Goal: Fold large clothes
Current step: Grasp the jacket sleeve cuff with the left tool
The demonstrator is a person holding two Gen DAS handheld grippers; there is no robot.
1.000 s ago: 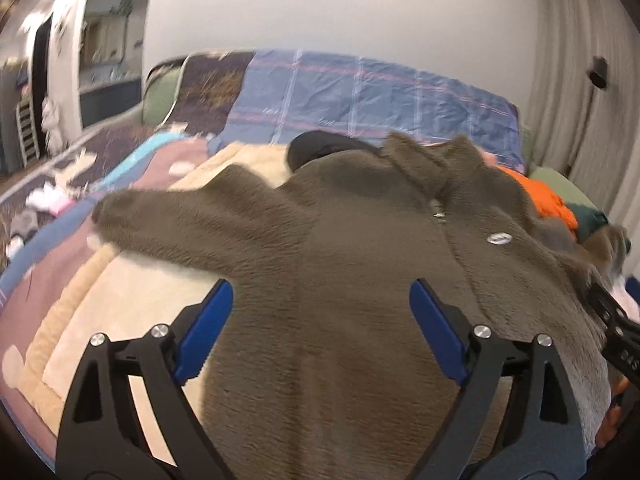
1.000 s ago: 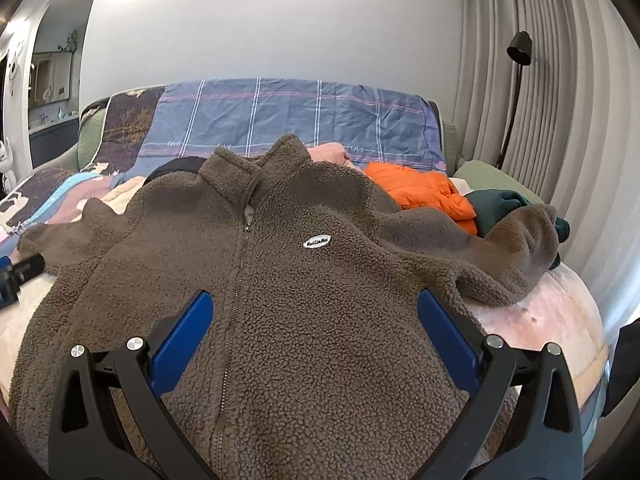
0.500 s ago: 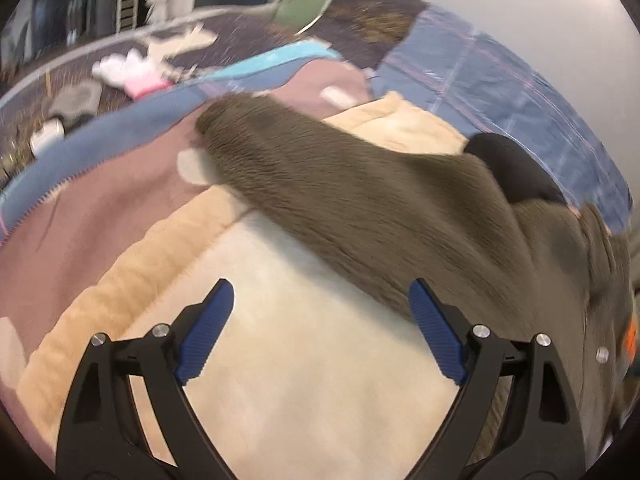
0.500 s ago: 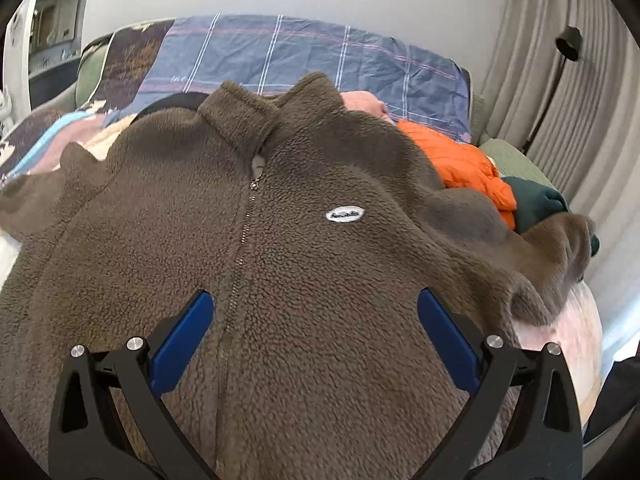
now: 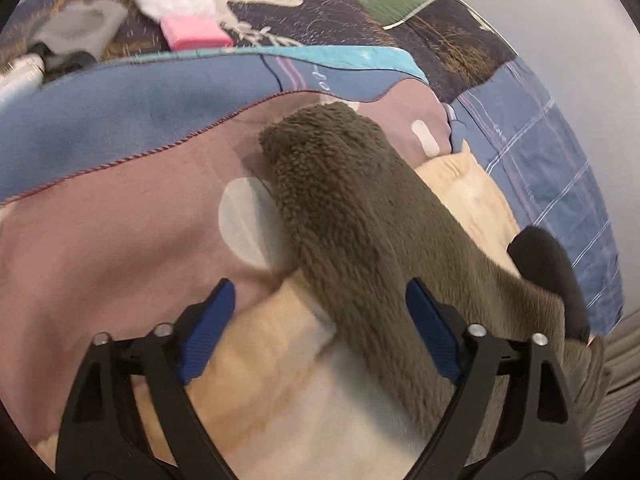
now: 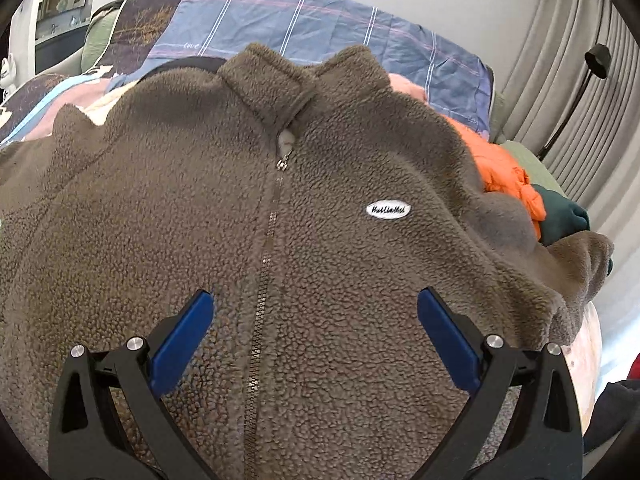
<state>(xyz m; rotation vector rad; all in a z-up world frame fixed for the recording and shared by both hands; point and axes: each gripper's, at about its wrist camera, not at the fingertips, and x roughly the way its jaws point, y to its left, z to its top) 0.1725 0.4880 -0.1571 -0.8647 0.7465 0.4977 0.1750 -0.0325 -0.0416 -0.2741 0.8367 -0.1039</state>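
Fleece jacket [image 6: 328, 240], brown and zipped shut, lies face up across the bed, collar at the far end and a white oval label [image 6: 388, 210] right of the zipper [image 6: 262, 280]. The right gripper [image 6: 316, 340] hangs over its lower front, fingers spread wide, holding nothing. The left gripper [image 5: 320, 332], equally wide, is above one sleeve [image 5: 352, 224], which stretches over a cream blanket [image 5: 280, 360] onto a mauve one [image 5: 120, 232]; it seems not to touch the sleeve. An orange garment [image 6: 504, 176] lies far right.
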